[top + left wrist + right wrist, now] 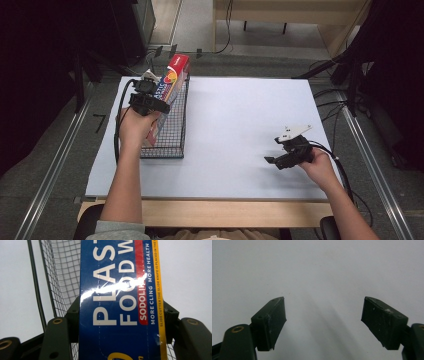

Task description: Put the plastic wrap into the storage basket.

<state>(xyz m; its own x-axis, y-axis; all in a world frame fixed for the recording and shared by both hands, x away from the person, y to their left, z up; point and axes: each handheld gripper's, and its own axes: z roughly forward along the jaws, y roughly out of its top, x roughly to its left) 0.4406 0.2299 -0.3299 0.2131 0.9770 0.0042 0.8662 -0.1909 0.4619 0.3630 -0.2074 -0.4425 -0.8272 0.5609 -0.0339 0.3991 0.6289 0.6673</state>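
Note:
A long blue plastic food wrap box (173, 78) with a red end leans tilted at the left of the table, its lower part inside a black wire basket (172, 137). My left gripper (150, 104) is shut on the box's middle. In the left gripper view the box (120, 302) stands between both jaws, which press its sides, with the basket mesh (62, 277) behind it. My right gripper (276, 159) hovers at the right of the table, open. In the right gripper view it (323, 320) has bare table between its jaws.
The white table top (240, 125) spreads between the basket and the right hand. A wooden front edge (225, 212) runs along the near side. Cables and dark stands lie on the floor at the right (350, 100).

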